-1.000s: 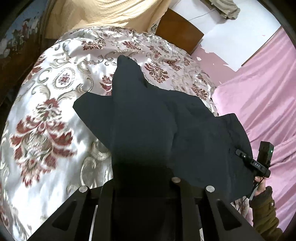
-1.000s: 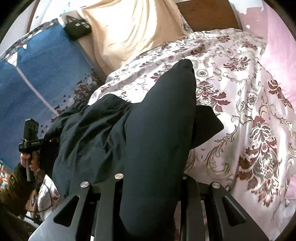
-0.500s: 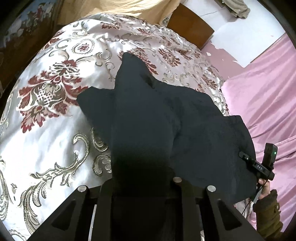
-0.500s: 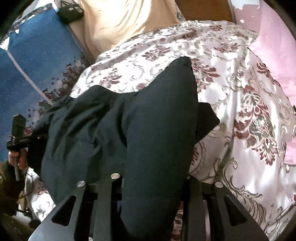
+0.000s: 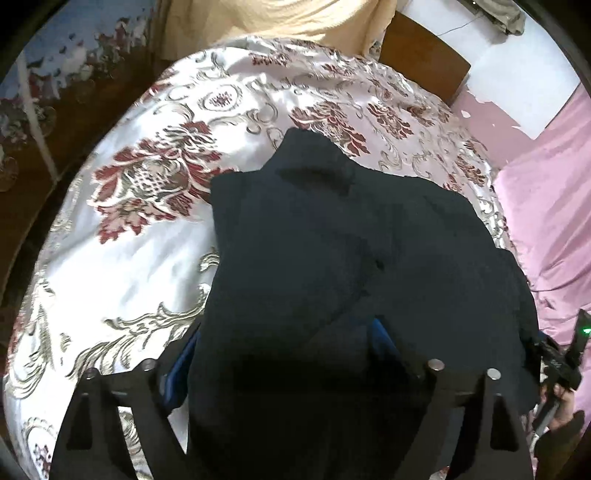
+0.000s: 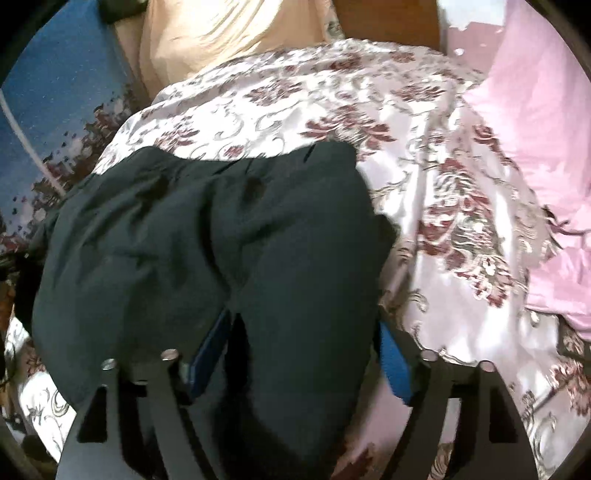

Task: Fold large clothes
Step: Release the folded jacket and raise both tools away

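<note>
On the bed, a floral satin bedspread (image 5: 140, 258) in white, maroon and gold carries a large dark navy garment (image 5: 332, 258), bunched and partly doubled over itself. Garment lies across the near half of the spread, far edge humped up toward the headboard (image 5: 424, 70).

Left gripper (image 5: 288, 354): cloth runs down between its fingers (image 5: 181, 362) and drapes over them; blue pads show at either side of the fabric, set fairly wide, jaws closed onto a thick wad of the garment.

Right gripper (image 6: 295, 354): same picture from its own camera, a fat fold of the garment filling the gap, blue pads (image 6: 397, 369) pressed against it on both sides.

Right gripper also shows at the lower right edge of the left view, hand on its handle, green light lit.

Beige cloth (image 5: 280, 22) heaped at the head of the bed. Pink sheet (image 6: 532, 110) beside the spread, on the right.
</note>
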Motion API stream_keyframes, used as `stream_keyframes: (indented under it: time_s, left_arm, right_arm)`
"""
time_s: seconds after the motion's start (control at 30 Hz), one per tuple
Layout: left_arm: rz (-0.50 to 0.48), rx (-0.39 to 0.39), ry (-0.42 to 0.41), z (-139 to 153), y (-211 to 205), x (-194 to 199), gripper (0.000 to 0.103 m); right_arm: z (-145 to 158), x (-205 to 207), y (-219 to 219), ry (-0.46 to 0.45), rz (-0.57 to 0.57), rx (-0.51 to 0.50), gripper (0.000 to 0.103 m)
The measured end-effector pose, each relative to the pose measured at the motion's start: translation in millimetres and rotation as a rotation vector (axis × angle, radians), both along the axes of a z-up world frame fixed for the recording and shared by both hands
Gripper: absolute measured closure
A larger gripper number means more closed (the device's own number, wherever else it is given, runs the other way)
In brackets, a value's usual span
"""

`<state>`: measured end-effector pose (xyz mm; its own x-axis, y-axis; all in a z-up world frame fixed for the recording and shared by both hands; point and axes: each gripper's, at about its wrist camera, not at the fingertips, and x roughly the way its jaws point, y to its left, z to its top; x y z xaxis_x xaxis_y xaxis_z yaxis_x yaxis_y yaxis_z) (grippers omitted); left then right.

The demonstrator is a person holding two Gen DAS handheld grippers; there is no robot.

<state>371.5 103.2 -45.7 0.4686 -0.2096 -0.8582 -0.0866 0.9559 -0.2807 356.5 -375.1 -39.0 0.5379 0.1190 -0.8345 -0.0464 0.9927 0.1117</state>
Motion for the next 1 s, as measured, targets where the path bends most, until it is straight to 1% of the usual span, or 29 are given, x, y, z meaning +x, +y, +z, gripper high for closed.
stream_keyframes:
  time_s: [0.03, 0.13, 0.2, 0.27, 0.33, 0.47, 0.57, 0.63, 0.83, 1.0]
  left_arm:
    - [0.000, 0.016, -0.011, 3.0, -2.8, -2.8, 0.014]
    - [-0.013, 0.076, -0.057, 14.7, -15.5, -14.3, 0.011]
    - [-0.014, 0.116, -0.093, 23.4, -23.2, -24.7, 0.009]
    - [-0.016, 0.142, -0.116, 31.0, -30.0, -33.7, 0.005]
    - [-0.009, 0.161, -0.142, 37.6, -34.4, -44.1, 0.004]
    - [0.008, 0.156, -0.211, 51.2, -39.4, -64.3, 0.000]
    - [0.015, 0.151, -0.268, 62.6, -44.9, -81.4, 0.000]
    - [0.018, 0.168, -0.314, 70.9, -50.3, -93.1, 0.000]
    - [-0.004, 0.187, -0.440, 98.9, -69.7, -132.8, 0.000]
    - [-0.032, 0.202, -0.521, 116.0, -86.1, -160.0, 0.000]
  right_arm:
    - [2.3, -2.9, -1.7, -0.009, -0.014, 0.002, 0.020]
    - [11.9, -14.9, -3.7, -0.054, -0.063, 0.011, 0.012]
    - [21.4, -25.6, 1.8, -0.098, -0.075, 0.001, 0.011]
    - [29.3, -35.3, 9.1, -0.140, -0.071, -0.022, 0.010]
    - [37.3, -43.8, 17.0, -0.175, -0.067, -0.046, 0.005]
    - [55.5, -66.9, 37.1, -0.256, -0.047, -0.071, 0.004]
    - [66.7, -81.7, 48.9, -0.302, -0.046, -0.056, 0.003]
    - [73.4, -91.7, 56.6, -0.331, -0.054, -0.044, 0.003]
    - [90.4, -123.2, 77.3, -0.412, -0.069, -0.021, 0.003]
    - [105.6, -153.9, 95.9, -0.476, -0.062, -0.011, 0.002]
